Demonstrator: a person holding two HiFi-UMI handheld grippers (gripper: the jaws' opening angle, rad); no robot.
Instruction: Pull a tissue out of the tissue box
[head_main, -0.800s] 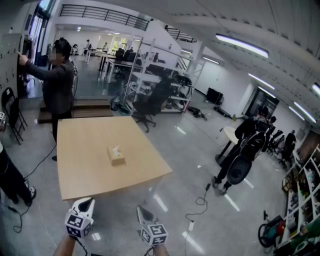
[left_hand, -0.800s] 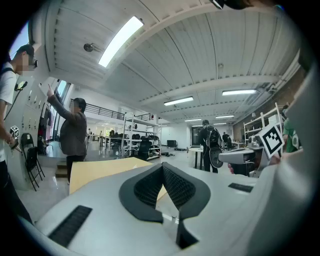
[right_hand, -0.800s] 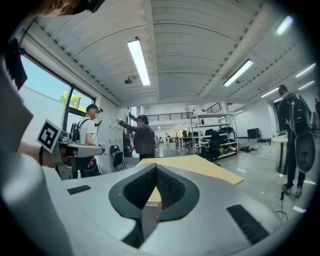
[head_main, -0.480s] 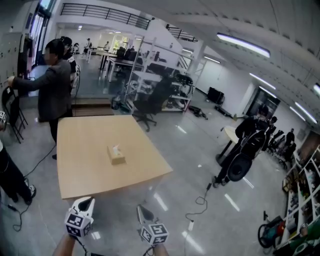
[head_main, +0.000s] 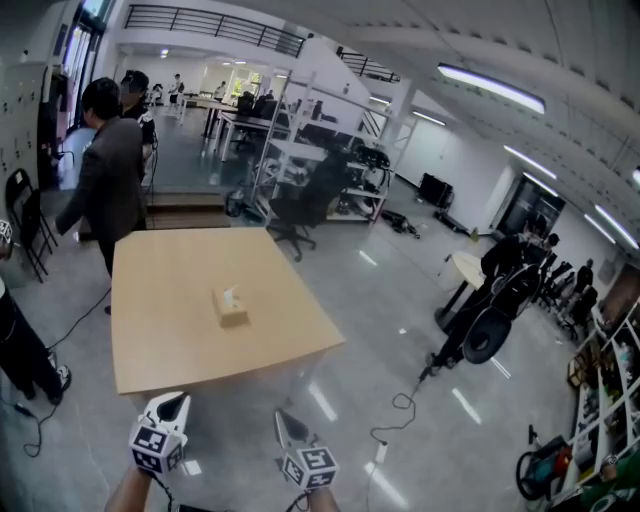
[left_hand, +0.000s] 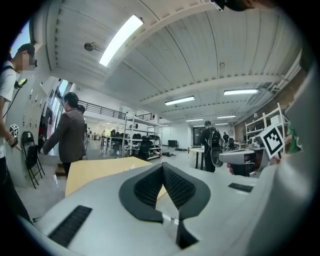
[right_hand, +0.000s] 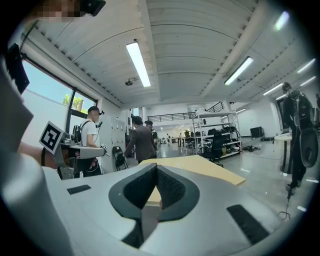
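Note:
A small tan tissue box (head_main: 231, 308) with a white tissue sticking out of its top stands near the middle of the light wooden table (head_main: 170, 340). Both grippers hover short of the table's near edge, over the floor. My left gripper (head_main: 175, 401) and my right gripper (head_main: 283, 418) point toward the table, well apart from the box. In the left gripper view the left gripper (left_hand: 162, 166) has its dark pads meeting, nothing between them. In the right gripper view the right gripper (right_hand: 156, 169) is likewise shut and empty. The box is hidden behind the jaws in both gripper views.
A person in a dark coat (head_main: 105, 165) stands at the table's far left corner, next to a black folding chair (head_main: 25, 225). An office chair (head_main: 298, 215) sits beyond the far edge. Another person with a backpack (head_main: 495, 295) stands at the right, with cables (head_main: 400, 410) on the glossy floor.
The person at the far left has turned away from the wall lockers and stepped toward the table's corner. Both grippers and the tissue box stay where they were.

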